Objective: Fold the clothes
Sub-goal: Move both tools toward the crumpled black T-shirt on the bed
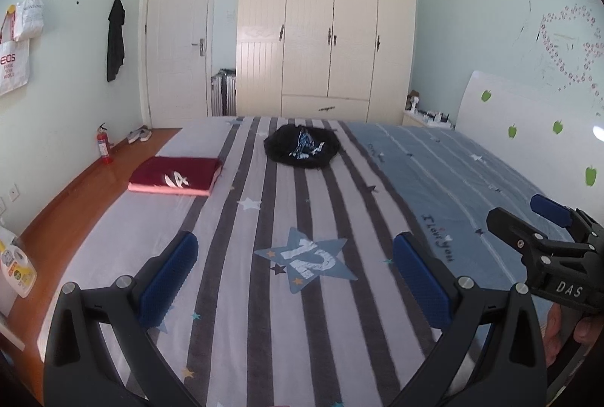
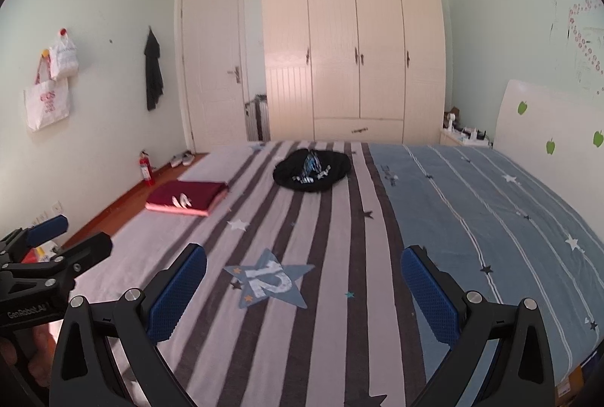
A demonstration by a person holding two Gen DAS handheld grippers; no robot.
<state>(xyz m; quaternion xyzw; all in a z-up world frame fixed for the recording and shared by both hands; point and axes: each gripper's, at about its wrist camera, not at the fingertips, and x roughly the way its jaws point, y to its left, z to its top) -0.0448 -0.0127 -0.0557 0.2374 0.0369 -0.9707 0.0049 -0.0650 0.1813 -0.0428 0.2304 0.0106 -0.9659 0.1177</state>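
A crumpled black garment [image 1: 302, 146] [image 2: 312, 171] with a blue-white print lies bunched near the far end of the bed. A folded dark red garment [image 1: 177, 173] [image 2: 187, 201] rests on a folded pink one at the bed's left edge. My left gripper [image 1: 296, 256] hovers open over the striped sheet, nothing between its blue pads. My right gripper [image 2: 304, 271] is open too and holds nothing, level with the left one. Each gripper appears at the edge of the other's view: the right gripper [image 1: 528, 218] and the left gripper [image 2: 68, 237].
The bed [image 1: 434, 180] has a grey-striped and blue sheet with a star "12" patch [image 1: 307, 258]. A white headboard [image 1: 528, 127] is on the right. A wardrobe [image 1: 324, 29] and door [image 1: 177, 37] stand behind. A fire extinguisher [image 1: 104, 142] and wooden floor [image 1: 75, 195] are on the left.
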